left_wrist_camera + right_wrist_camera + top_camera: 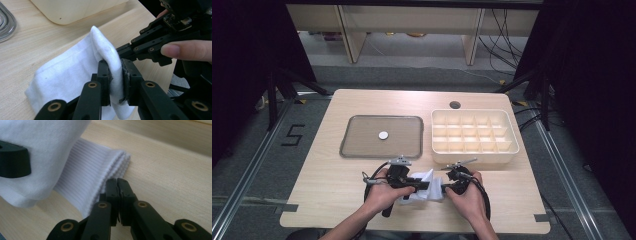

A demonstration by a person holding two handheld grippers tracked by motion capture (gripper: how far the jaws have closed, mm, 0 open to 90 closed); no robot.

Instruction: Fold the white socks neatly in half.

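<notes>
A white sock (434,192) lies near the table's front edge, between my two grippers. My left gripper (115,67) is shut on a raised fold of the sock (70,70), with cloth bulging up between its pads. In the high view that left gripper (424,185) points right into the sock. My right gripper (117,181) has its jaws pressed together, tips against the sock's ribbed cuff (82,177); I see no cloth between them. The right gripper (443,189) comes at the sock from the right. One of the left gripper's fingers (12,162) shows black on the cloth.
A grey tray (344,145) holding a small white disc (383,135) sits at the middle left of the table. A cream box (472,157) with several compartments stands to its right, just behind the grippers. A round hole (455,105) is near the table's far edge.
</notes>
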